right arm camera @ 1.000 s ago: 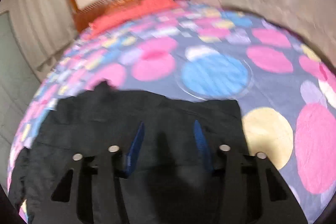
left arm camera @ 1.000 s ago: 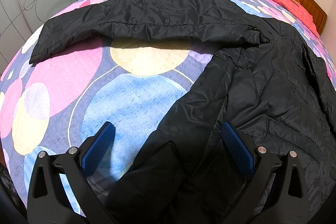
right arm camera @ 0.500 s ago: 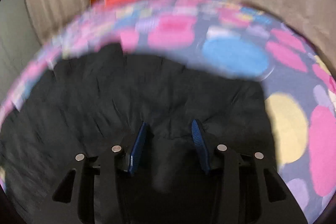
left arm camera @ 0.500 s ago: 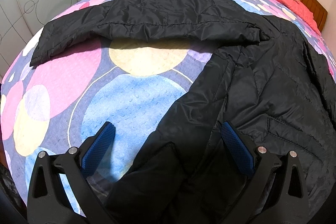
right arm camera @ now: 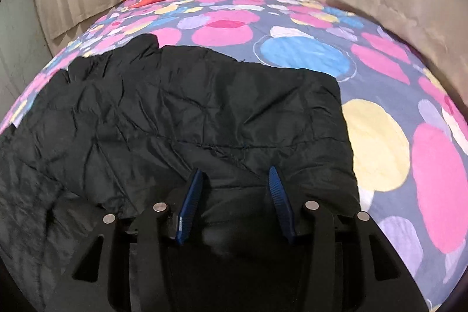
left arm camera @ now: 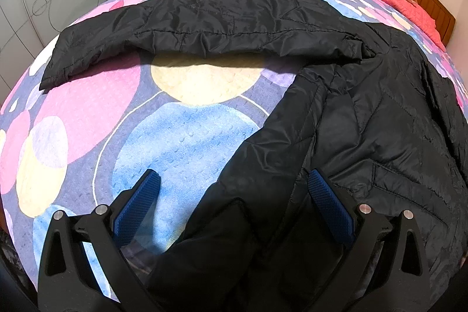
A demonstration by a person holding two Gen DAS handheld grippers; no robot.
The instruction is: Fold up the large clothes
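- Your right gripper has its jaws about half apart; they have just been opening, with a fold of the black jacket between them and the pads not clearly pressing on it.
- It has dropped closer to the jacket over the last second, so I judge a fold is just being laid.
- Your left gripper hasn't moved: jaws wide, astride the jacket's edge on the bedspread, gripping nothing.
- The sleeve lies spread beyond.

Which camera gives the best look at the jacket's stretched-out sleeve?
The left wrist view: the sleeve lies fully visible from cuff to shoulder across the bedspread. The right wrist view shows only the jacket body.
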